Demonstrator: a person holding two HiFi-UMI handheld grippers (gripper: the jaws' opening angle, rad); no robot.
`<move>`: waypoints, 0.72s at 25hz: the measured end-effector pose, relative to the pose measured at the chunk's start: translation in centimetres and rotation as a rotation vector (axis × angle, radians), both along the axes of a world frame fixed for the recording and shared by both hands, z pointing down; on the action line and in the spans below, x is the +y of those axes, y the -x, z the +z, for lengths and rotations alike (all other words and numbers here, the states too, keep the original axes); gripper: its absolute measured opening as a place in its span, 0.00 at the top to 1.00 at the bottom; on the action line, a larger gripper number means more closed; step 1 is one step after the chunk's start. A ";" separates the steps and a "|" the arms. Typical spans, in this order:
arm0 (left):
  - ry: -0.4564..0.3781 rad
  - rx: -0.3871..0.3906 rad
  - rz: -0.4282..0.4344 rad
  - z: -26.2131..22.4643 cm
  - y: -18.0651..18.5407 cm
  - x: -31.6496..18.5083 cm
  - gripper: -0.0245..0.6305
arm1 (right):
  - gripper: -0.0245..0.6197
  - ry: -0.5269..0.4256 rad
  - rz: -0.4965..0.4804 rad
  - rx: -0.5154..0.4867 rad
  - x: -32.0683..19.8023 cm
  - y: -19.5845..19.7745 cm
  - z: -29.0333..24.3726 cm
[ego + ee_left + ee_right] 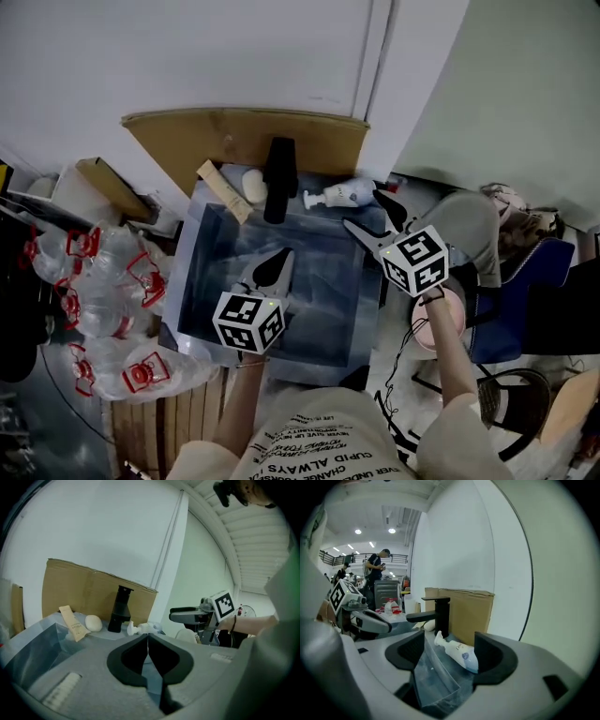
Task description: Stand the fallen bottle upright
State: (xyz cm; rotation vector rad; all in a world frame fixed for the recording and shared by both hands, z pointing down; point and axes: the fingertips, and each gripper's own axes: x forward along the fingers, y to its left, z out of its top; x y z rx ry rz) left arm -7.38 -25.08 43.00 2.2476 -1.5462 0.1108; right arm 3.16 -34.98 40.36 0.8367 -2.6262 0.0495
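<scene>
A white pump bottle (pixel 343 195) lies on its side on the back rim of the blue-grey sink (pixel 361 328), just right of the black faucet (pixel 279 178). My right gripper (pixel 366 212) hovers open close in front of it. In the right gripper view the bottle (pixel 459 652) lies between and beyond the spread jaws, pump head toward the faucet (pixel 440 615). My left gripper (pixel 277 266) hangs over the basin, shut and empty. In the left gripper view its jaws (pixel 148 636) meet, with the bottle (pixel 143 628) small behind them.
A white soap bar (pixel 253 185) and a tan sachet (pixel 223 190) lie left of the faucet. Brown cardboard (pixel 234 136) leans on the wall behind. Several clear water jugs (pixel 103 291) crowd the floor at left. A pink bowl (pixel 441 317) and a chair (pixel 511 398) sit at right.
</scene>
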 end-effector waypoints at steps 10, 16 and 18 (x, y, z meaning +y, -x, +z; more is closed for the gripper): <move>0.072 0.018 0.019 3.4 -1.4 -2.7 0.92 | 0.47 -0.029 -0.271 0.246 -3.7 4.0 3.2; 0.102 0.031 0.046 4.8 -2.0 -3.2 0.92 | 0.47 -0.013 -0.446 0.451 -3.9 5.5 5.7; 0.110 0.038 0.053 5.3 -2.0 -3.3 0.92 | 0.47 -0.011 -0.488 0.514 -4.0 5.7 6.4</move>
